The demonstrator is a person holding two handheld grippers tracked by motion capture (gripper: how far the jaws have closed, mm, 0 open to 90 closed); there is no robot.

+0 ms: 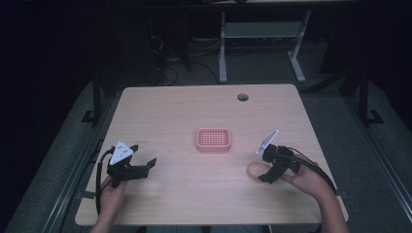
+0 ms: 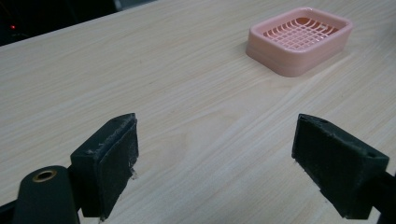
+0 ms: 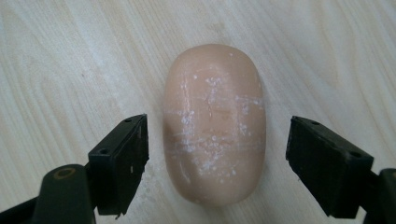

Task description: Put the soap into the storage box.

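We're basically at the start here. The desk [image 1: 184, 199] is a big pale wooden top with loads of bare surface, so there's room to move in every direction. The pink soap dish [image 1: 213, 139] sits empty near the middle, well away from all four edges, grid insert showing and nothing in it.

The bar of soap [image 3: 215, 123] lies flat on the desk off to the right of the dish, a bit nearer our side, and not close to the desk's edge either. Our right hand-held gripper [image 1: 264, 171] has its jaws spread wide on either side of the bar, with a gap on both sides, so no squeeze yet (looks lined up nicely across the narrow width though). Left to do, we'd guess: close, lift, carry it over, drop it in the dish.

Left hand-held gripper [image 1: 151, 164] hangs wide open over bare desk at the left, holding nothing, well apart from the dish.
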